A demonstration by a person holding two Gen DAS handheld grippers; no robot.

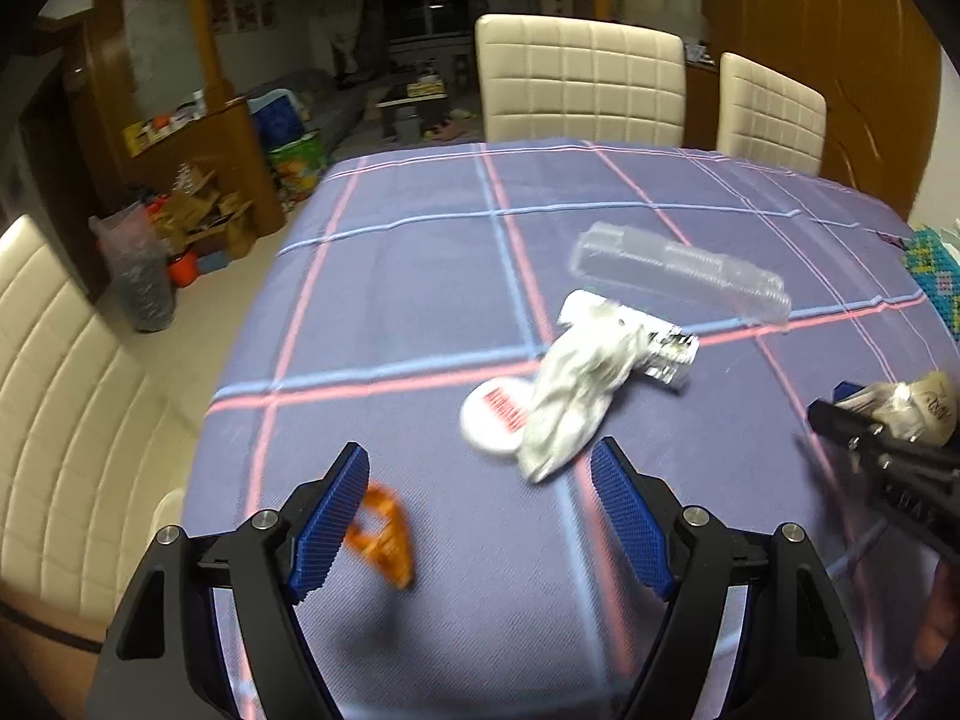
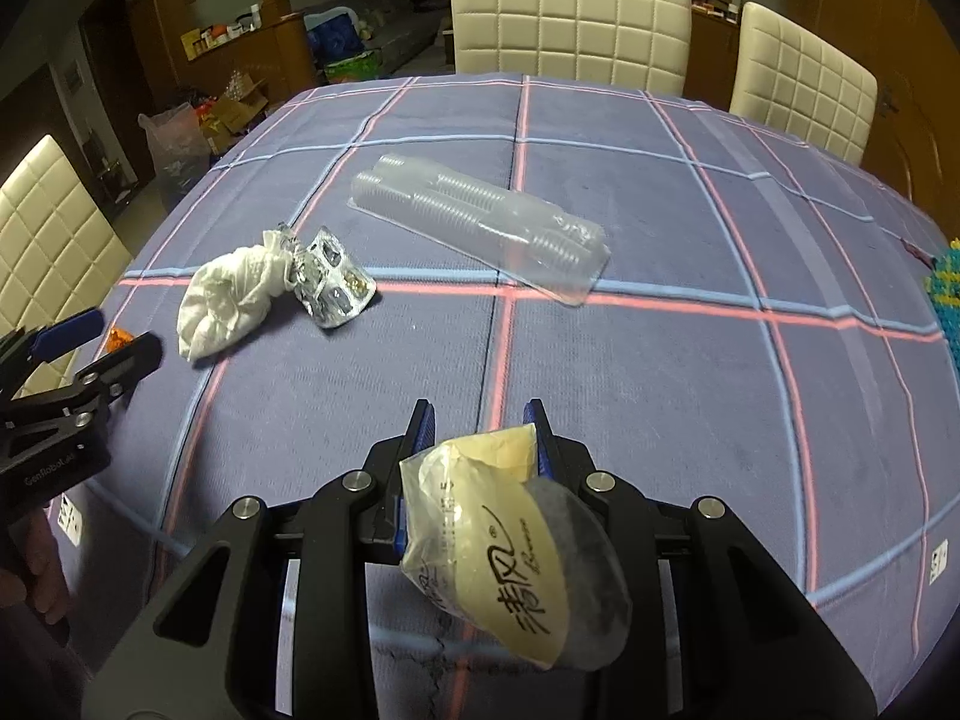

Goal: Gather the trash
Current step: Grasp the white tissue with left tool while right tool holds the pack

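Note:
My right gripper (image 2: 480,420) is shut on a yellowish plastic wrapper (image 2: 510,540) with black writing, held above the table; it also shows at the right of the left wrist view (image 1: 924,408). My left gripper (image 1: 480,480) is open and empty above the table. Just beyond it lie a crumpled white tissue (image 1: 576,390), a white round lid (image 1: 495,414) with red print, and a silver blister pack (image 1: 669,354). An orange wrapper (image 1: 384,534) lies by the left finger. A clear plastic tray (image 2: 480,222) lies farther back.
The table wears a blue cloth (image 2: 690,330) with pink and light-blue lines. Cream chairs (image 2: 570,12) stand along the far side and at the left (image 1: 60,390). A knitted blue-green item (image 2: 948,306) lies at the right edge.

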